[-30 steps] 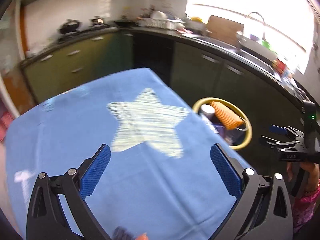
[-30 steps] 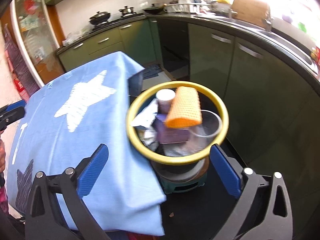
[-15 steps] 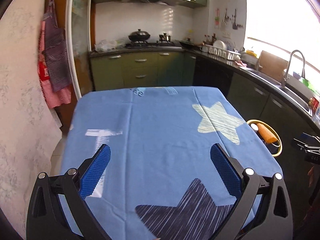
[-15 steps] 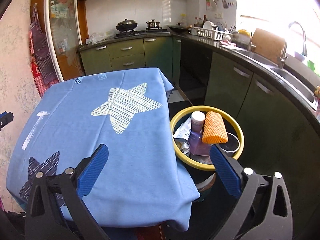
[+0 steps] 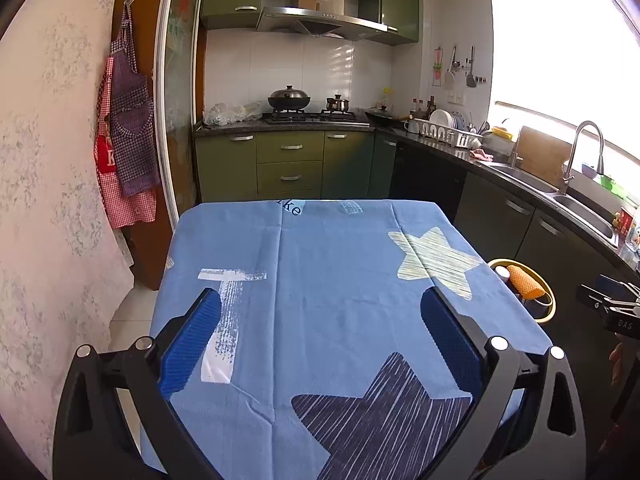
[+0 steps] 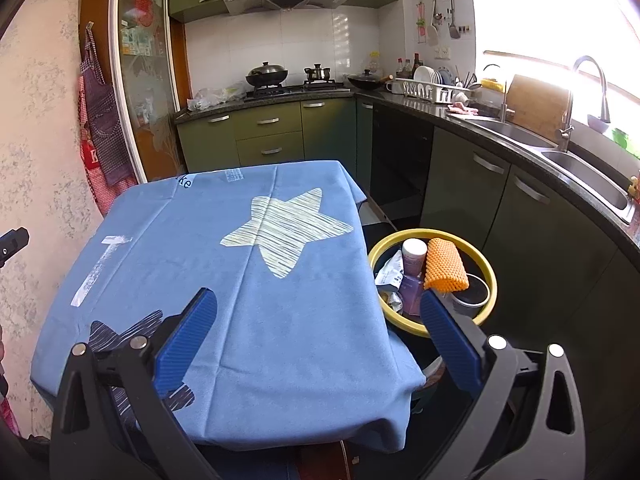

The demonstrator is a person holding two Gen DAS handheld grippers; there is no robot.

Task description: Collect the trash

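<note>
Bin (image 6: 490,276) partly hidden by tablecloth (image 6: 240,280); both tools (image 5: 320,340) (image 6: 320,328) agape, empty

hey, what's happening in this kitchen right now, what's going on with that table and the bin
A person holds two tongs, the left tongs and right tongs, both open and holding nothing, above a table under a blue star-print cloth. The yellow-rimmed bin beside the table holds trash: an orange foam net, a purple bottle and a crumpled wrapper.

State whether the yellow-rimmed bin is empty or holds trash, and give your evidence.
Holds trash. Inside the bin lie an orange foam net, a capped bottle and a wrapper.
</note>
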